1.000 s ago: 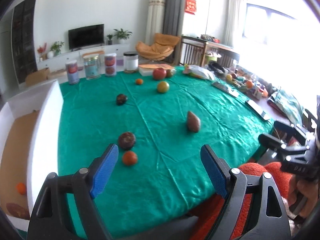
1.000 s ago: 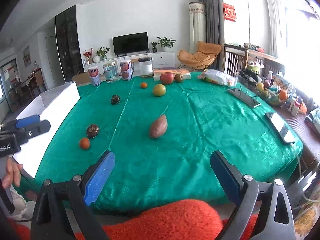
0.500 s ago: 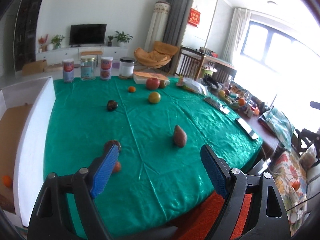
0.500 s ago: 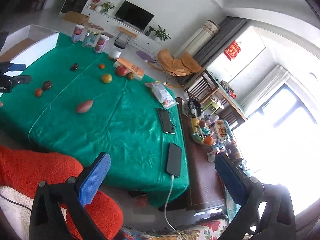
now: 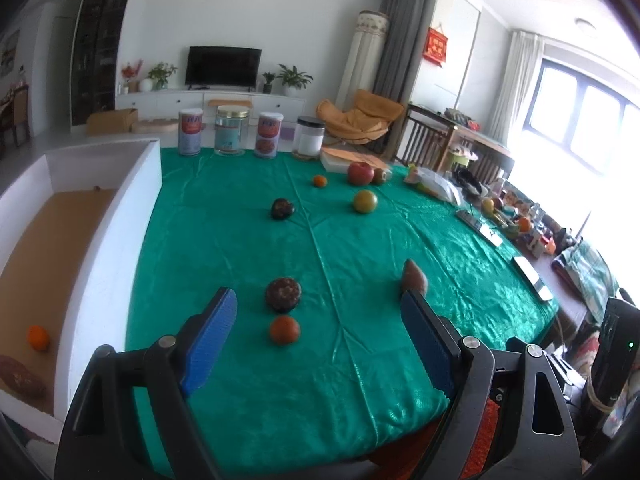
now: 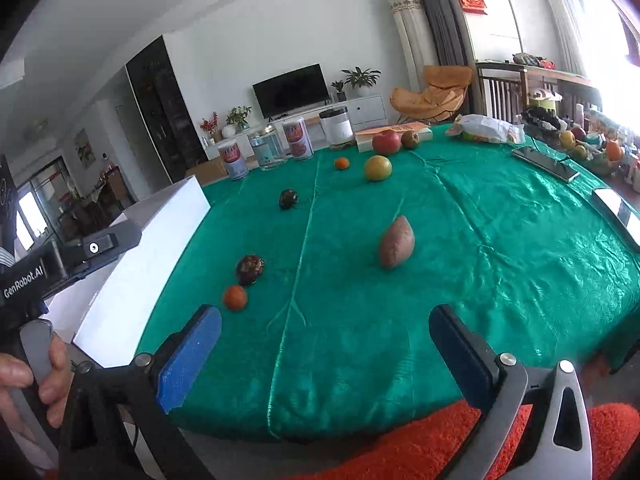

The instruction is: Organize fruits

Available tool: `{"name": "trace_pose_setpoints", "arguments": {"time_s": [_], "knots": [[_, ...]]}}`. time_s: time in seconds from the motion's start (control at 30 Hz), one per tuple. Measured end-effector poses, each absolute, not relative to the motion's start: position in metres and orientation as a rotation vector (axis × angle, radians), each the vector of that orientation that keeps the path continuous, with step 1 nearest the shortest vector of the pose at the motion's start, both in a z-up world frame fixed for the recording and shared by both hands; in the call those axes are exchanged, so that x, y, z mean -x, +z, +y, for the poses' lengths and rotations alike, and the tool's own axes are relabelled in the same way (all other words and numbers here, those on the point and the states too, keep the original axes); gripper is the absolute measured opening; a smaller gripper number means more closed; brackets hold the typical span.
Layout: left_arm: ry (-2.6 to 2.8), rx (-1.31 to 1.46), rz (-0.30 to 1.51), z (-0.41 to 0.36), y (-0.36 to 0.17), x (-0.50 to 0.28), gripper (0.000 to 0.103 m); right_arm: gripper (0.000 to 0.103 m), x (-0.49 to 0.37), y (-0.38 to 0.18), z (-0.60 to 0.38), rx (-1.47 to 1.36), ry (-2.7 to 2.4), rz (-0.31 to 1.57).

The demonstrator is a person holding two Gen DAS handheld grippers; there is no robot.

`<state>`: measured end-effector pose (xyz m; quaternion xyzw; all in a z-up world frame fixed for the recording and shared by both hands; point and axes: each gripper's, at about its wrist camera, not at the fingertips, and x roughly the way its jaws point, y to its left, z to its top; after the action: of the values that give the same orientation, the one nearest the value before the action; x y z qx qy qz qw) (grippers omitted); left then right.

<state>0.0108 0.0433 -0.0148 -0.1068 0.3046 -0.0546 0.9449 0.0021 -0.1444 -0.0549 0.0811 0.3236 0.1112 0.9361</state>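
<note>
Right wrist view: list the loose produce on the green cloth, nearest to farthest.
small orange fruit → dark round fruit → sweet potato → dark fruit → yellow-green fruit → far small orange → red apple

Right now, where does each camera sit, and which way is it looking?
Left wrist: on the left gripper, looking down the green table; its open blue fingers show, white box alongside.
Right wrist: on the right gripper, same direction; open fingers, the person's hand show.
Shared: sweet potato, small orange fruit.
</note>
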Motion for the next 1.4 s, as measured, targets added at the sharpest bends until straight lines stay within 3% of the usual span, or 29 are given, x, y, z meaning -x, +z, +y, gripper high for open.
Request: {"name": "trace_pose_setpoints", "arguments": {"time_s": [1.4], "knots": [[-0.160, 0.246, 0.726, 0.043, -0.040, -0.013, 0.086, 0.103, 0.003, -0.054, -0.143, -0.140, 0.193, 0.654]]}}
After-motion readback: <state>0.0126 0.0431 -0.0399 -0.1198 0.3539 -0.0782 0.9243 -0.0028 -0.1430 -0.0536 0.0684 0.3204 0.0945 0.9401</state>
